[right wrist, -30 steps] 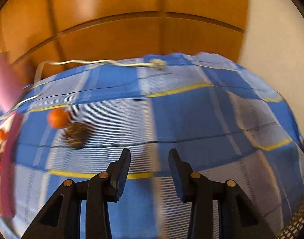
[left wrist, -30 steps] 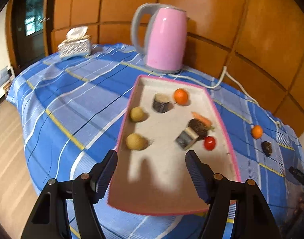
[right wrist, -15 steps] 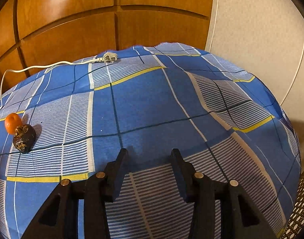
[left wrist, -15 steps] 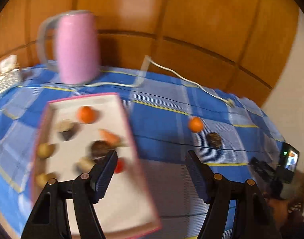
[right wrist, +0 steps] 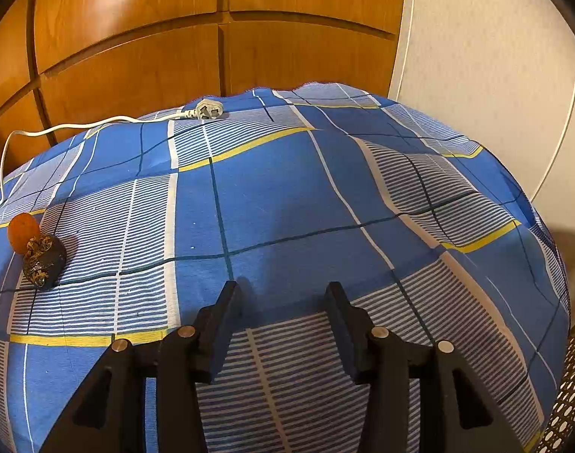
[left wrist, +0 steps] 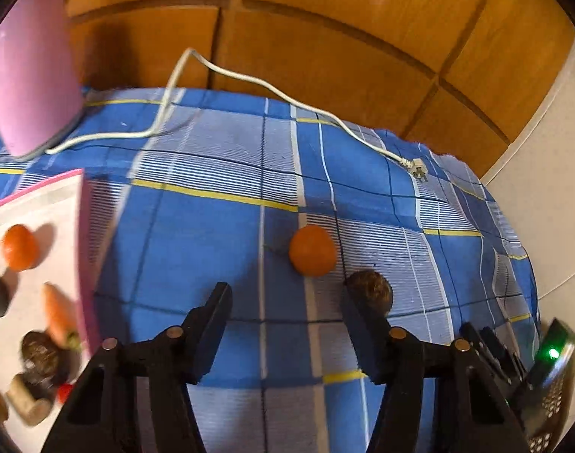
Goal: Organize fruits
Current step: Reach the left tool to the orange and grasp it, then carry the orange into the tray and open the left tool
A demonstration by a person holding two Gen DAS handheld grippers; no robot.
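This looks like a room in a home. A blue checked cloth (right wrist: 287, 207) with yellow lines covers the surface, and warm wooden wall panels (left wrist: 325, 37) stand at its far side. A pink electric kettle (left wrist: 27, 75) sits far left, its white cord (left wrist: 249, 83) and plug (right wrist: 208, 109) lying loose across the cloth.

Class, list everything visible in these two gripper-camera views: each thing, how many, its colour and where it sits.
orange fruit: 1, orange, on the cloth, outside the tray
dark fruit: 1, brown-black, beside it
tray: 1, pink rim, left, holding an orange, carrot and other pieces
kettle: 1, pink, behind the tray
cord with plug: 1, white, far edge
tablecloth: 1, blue check
left gripper: 1, black, open, empty
right gripper: 1, black, open, empty
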